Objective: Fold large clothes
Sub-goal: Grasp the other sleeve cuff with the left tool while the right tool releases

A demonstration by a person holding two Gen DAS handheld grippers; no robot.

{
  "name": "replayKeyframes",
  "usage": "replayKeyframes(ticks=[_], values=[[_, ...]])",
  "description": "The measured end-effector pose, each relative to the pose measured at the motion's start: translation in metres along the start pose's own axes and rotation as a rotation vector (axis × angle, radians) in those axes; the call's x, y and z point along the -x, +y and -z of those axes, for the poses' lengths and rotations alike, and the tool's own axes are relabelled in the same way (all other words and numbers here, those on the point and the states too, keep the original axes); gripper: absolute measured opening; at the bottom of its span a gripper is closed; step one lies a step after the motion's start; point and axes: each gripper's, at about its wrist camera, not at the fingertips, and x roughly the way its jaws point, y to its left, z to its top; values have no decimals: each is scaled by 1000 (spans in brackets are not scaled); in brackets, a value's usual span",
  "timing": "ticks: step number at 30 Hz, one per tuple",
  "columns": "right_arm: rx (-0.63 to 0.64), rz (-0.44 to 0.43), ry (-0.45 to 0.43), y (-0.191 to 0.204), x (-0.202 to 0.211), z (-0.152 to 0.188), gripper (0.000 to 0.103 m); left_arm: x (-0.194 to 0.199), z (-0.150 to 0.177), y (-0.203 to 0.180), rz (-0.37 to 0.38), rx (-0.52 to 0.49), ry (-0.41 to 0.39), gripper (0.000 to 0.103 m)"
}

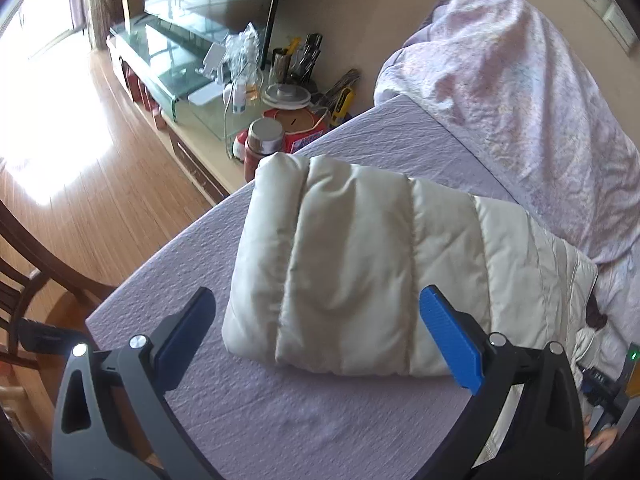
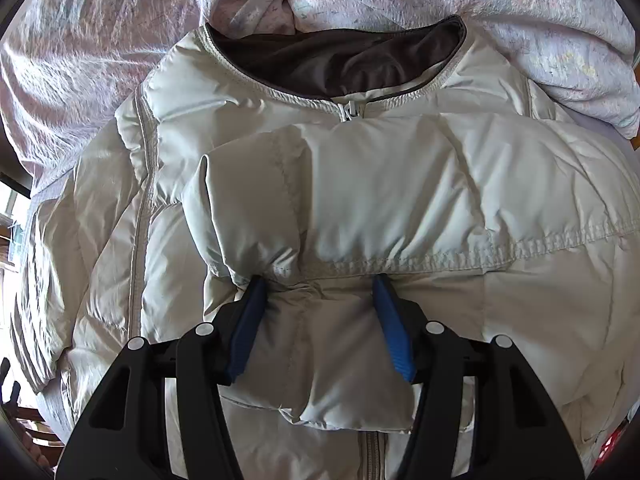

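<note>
A cream quilted puffer jacket (image 2: pixel 400 180) lies front up on the lilac bed sheet (image 1: pixel 280 420), zipped, its dark-lined collar (image 2: pixel 340 60) at the far side. One sleeve (image 2: pixel 332 360) is folded across the chest. My right gripper (image 2: pixel 320 280) is shut on that sleeve near the cuff, pads pressing its puffy sides, pointing steeply down. In the left wrist view a puffy quilted part of the jacket (image 1: pixel 348 248) rests on the sheet. My left gripper (image 1: pixel 316 292) hovers over its near end, jaws wide open, nothing held.
A crumpled pink floral duvet (image 1: pixel 520 100) is heaped behind the jacket, and the same duvet (image 2: pixel 120 20) borders the collar. Past the bed edge stands a low cabinet with a red flask (image 1: pixel 262 140), jars and a glass stand. A dark wooden chair (image 1: pixel 24 280) stands at the left on the wood floor.
</note>
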Motion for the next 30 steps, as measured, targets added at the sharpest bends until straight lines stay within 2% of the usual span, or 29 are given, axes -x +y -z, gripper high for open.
replayKeyframes(ticks=[3, 5, 8, 12, 13, 14, 15, 17, 22, 25, 30], values=[[1, -7, 0, -4, 2, 0, 58, -12, -4, 7, 11, 49, 31, 97], [2, -13, -2, -10, 7, 0, 58, -20, -5, 11, 2, 77, 51, 84], [5, -19, -4, -11, 8, 1, 58, -29, -4, 19, 8, 116, 77, 74], [7, -26, -4, -12, 9, 2, 58, -31, -1, 20, -6, 122, 61, 73], [7, -26, -4, -12, 9, 1, 58, -31, 0, 20, -11, 122, 58, 70], [7, -26, -3, -12, 8, 1, 58, -31, 0, 18, -22, 120, 53, 60], [6, -26, -3, -11, 8, 1, 58, -31, 0, 17, -31, 117, 50, 55], [6, -27, -3, -11, 8, 1, 58, -31, 0, 17, -5, 125, 54, 37], [3, -39, -1, -12, 8, 0, 59, -26, -1, 6, -5, 101, 42, 16], [2, -55, -2, -14, 9, 0, 59, -20, -3, -5, -21, 76, 27, 12], [9, -89, -2, -22, 11, -1, 59, 1, -10, -36, -22, -2, -31, 10]])
